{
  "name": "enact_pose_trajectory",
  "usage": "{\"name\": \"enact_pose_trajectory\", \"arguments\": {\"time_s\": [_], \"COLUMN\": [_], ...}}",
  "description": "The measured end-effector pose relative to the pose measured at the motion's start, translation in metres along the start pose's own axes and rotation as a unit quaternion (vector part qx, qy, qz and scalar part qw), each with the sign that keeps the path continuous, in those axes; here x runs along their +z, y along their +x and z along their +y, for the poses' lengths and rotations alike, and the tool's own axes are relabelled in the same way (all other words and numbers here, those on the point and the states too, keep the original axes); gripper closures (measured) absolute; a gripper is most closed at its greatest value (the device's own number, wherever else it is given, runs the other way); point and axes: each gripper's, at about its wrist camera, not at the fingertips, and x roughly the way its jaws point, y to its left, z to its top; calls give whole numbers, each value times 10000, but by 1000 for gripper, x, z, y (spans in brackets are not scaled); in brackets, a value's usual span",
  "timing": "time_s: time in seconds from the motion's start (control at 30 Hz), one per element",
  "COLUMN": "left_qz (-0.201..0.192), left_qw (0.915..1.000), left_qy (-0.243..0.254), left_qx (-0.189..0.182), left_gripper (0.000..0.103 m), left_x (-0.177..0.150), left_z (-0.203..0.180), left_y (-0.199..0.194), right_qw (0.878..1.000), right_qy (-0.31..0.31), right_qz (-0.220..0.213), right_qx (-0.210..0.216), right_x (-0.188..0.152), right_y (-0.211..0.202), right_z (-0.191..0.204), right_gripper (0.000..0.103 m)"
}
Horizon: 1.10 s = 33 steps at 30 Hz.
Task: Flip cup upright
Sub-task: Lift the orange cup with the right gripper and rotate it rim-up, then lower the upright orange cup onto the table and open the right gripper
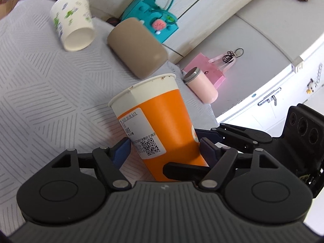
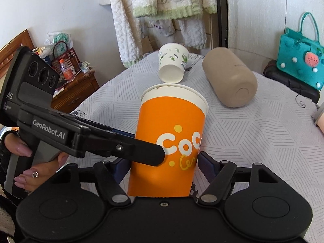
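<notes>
An orange paper cup (image 1: 160, 119) with a white rim and a printed label stands rim-up, a little tilted, on the grey patterned cloth. It also shows in the right wrist view (image 2: 170, 139), with white lettering. My left gripper (image 1: 164, 147) is shut on the cup near its base, one blue pad (image 1: 121, 151) on each side. My right gripper (image 2: 164, 166) also closes around the cup's lower half. The left gripper's finger (image 2: 129, 149) crosses the cup in the right wrist view.
A white paper cup (image 2: 172, 66) with green print lies on its side at the back. A tan cylinder (image 2: 230, 79) lies beside it. A pink tumbler (image 1: 202, 86) lies near the table edge. A teal bag (image 2: 301, 54) stands off the table at right.
</notes>
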Motion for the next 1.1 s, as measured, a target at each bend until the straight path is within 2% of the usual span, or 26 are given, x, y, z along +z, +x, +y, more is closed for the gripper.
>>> {"name": "enact_pose_trajectory", "arguments": {"time_s": [0.23, 0.37, 0.57, 0.73, 0.93, 1.1], "left_qz": [-275, -612, -748, -924, -1209, -1491], "left_qw": [9973, 9915, 9884, 9813, 9669, 9493], "left_qy": [673, 1132, 1319, 1677, 2176, 2659], "left_qx": [136, 185, 86, 218, 553, 774], "left_gripper": [31, 39, 39, 39, 39, 39], "left_x": [-8, -13, -11, -12, -12, -11], "left_z": [-31, -47, -59, -68, -76, -80], "left_y": [-10, -20, -23, -20, -6, 5], "right_qw": [9987, 9961, 9914, 9852, 9697, 9562], "right_qy": [-113, -365, -421, -673, -1084, -1221], "right_qz": [-489, -767, -1188, -1487, -1951, -2346], "right_qx": [-89, -253, -362, -526, -990, -1255], "right_x": [-14, -22, -27, -30, -34, -33], "right_y": [-21, -30, -43, -42, -27, -15], "right_z": [2, 6, 4, 1, -1, -8], "right_gripper": [26, 26, 27, 27, 27, 27]}}
